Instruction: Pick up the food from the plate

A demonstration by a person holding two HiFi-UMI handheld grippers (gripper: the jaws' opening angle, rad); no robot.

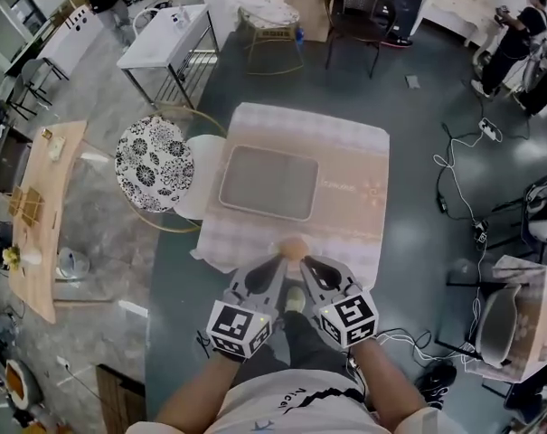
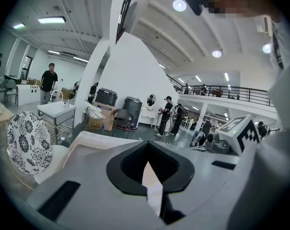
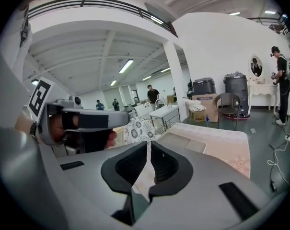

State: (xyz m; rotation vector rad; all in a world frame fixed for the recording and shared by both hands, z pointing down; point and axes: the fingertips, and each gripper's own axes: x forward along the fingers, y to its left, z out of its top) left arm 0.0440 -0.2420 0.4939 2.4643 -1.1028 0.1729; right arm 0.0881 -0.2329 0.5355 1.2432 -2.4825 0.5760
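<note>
A grey rectangular plate lies in the middle of a table covered by a pale pink cloth; I see nothing on it. A small round tan item sits at the cloth's near edge, too blurred to identify. My left gripper and right gripper hover side by side just short of that item, tips angled toward each other. Both are shut and hold nothing. The left gripper view shows its jaws meeting over the table. The right gripper's jaws also meet, with the plate beyond.
A round chair with a black-and-white flower pattern stands against the table's left side. Cables trail over the floor on the right. A white table and wicker chairs stand beyond. People stand far off.
</note>
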